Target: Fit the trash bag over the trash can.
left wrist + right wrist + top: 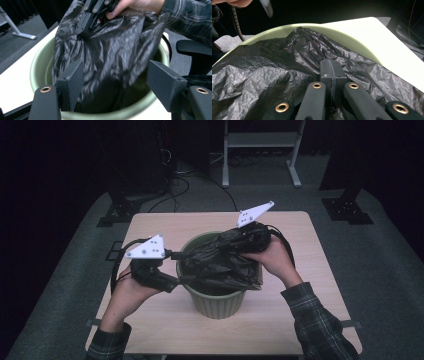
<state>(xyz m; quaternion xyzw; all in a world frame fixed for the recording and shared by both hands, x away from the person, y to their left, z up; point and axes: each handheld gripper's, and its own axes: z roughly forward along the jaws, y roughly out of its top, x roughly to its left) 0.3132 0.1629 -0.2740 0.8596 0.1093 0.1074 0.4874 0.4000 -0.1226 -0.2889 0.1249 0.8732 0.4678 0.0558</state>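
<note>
**Bin bag half fitted, left edge not yet caught**

While the black bin bag [220, 262] hangs bunched over the mouth of the green bin [216, 302], the job in hand looks like lining the bin, and it is only partly done. The wooden table [165, 330] carries the bin at its centre. The bag lies mostly toward three o'clock of the opening, spilling over the rim at about five o'clock, while the rim from seven to eleven o'clock is bare.

The right gripper [332, 75] has its jaws pressed together on a fold of the bag, holding it up at about two o'clock of the bin. The left gripper [113, 80], at nine o'clock, stands partly open: the bag lies ahead of its jaws, which do not press on it.

Next, I judge, the left gripper must pinch the loose near edge and draw it out over the bare rim; the crumpled folds hide where that edge lies.

At twelve o'clock beyond the table a white stand [260, 142] and loose cables [175, 182] sit on the floor, well apart.
</note>
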